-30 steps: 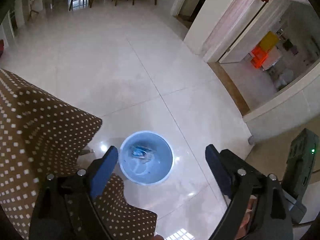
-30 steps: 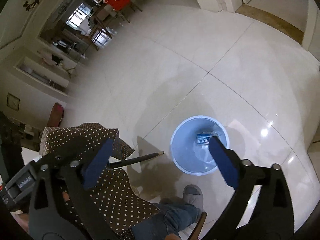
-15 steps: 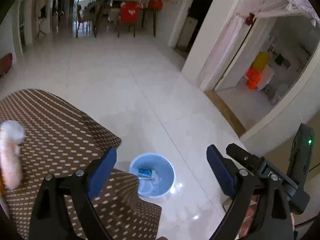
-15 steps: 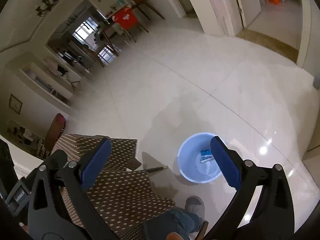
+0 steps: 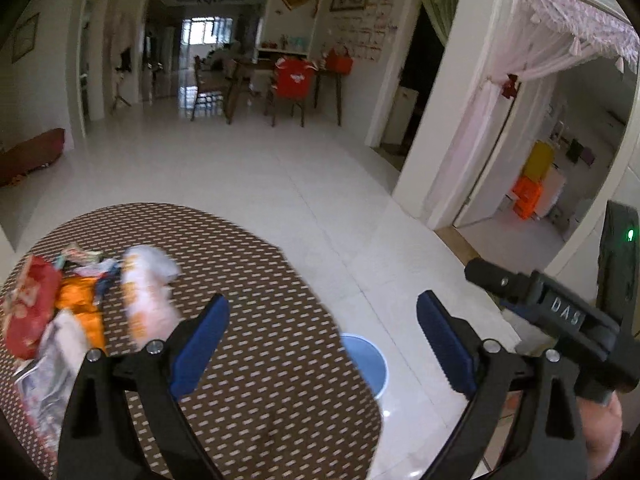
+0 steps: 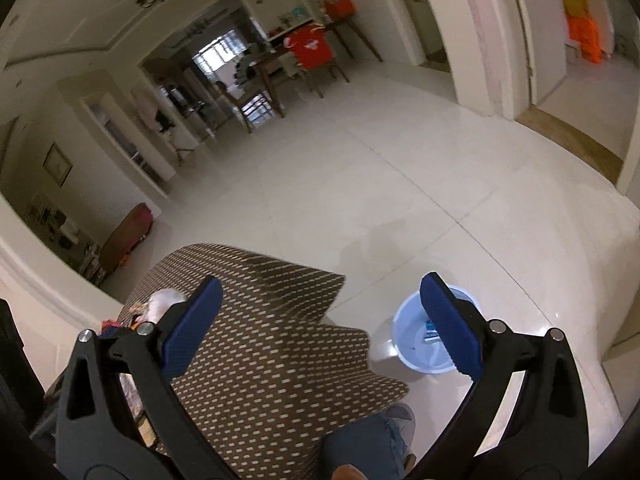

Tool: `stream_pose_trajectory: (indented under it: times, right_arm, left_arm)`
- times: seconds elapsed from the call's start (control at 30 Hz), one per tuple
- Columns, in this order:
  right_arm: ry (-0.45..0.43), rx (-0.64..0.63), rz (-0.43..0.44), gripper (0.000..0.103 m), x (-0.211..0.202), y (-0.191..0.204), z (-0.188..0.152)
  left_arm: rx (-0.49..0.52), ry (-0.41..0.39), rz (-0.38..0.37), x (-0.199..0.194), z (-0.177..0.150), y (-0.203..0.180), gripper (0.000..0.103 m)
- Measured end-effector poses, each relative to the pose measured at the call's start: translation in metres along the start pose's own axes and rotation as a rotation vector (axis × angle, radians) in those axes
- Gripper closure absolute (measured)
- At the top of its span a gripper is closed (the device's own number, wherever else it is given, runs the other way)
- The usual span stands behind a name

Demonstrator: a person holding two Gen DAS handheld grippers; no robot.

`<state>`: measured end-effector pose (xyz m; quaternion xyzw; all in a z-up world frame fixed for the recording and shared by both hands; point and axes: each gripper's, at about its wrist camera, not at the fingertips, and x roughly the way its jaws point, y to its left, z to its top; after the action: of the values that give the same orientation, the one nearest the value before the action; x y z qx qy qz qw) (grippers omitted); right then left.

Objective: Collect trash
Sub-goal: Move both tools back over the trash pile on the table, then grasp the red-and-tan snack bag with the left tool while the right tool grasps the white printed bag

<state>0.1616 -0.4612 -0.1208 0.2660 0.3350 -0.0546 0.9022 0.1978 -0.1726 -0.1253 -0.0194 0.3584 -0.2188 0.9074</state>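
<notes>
Since the earlier frames both of our grippers have risen from above the bin to counter height, so the cloth and the trash pile now fill the lower left of each view. Left gripper [image 5: 322,330]: its jaws have just been opening and now stand spread wide, with nothing between them. Right gripper [image 6: 320,312]: jaws likewise spread and empty; in the left wrist view its black body juts in from the right edge.

Counter [image 5: 260,280]: covered by a brown cloth with pale dots. Trash [image 5: 80,308]: a loose pile of wrappers on the counter's left part, red, orange, white and silvery pieces touching one another; motion blur hides their printing. In the right wrist view only a pale corner of the pile [image 6: 160,304] shows behind the left finger.

Bin [image 6: 420,344]: a pale blue round bin on the white tiled floor [image 6: 400,200], just beside the counter's edge, with a small blue-and-white packet [image 6: 431,330] lying inside. In the left wrist view the counter hides most of the bin.

Below the right gripper we see a jeans-clad leg [image 6: 360,440] and a grey shoe [image 6: 400,416].
</notes>
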Motion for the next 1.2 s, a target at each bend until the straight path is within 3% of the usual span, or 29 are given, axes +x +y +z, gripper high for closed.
stream_pose_trajectory:
  times: [0.33,0.67,0.9,1.13,1.17,1.2]
  right_arm:
    - [0.058,-0.147,0.066,0.006,0.020,0.082,-0.026]
    - [0.151,-0.306,0.096,0.006,0.076,0.171,-0.063]
    - [0.210,-0.401,0.089,0.006,0.122,0.217,-0.084]
    - [0.260,-0.458,0.057,0.006,0.172,0.236,-0.091]
    - [0.266,-0.467,0.052,0.006,0.180,0.239,-0.092]
    - [0.273,-0.478,0.050,0.006,0.189,0.241,-0.094]
  left_arm:
    - [-0.052,-0.077,0.154,-0.059,-0.035,0.078,0.010]
    - [-0.216,-0.083,0.341,-0.086,-0.052,0.207,0.009]
    - [-0.233,-0.036,0.404,-0.066,-0.044,0.277,0.009]
    - [-0.238,0.037,0.371,-0.021,-0.030,0.312,0.009]
    - [-0.240,0.032,0.352,-0.018,-0.030,0.316,0.011]
    - [-0.244,0.022,0.319,-0.016,-0.028,0.319,0.037]
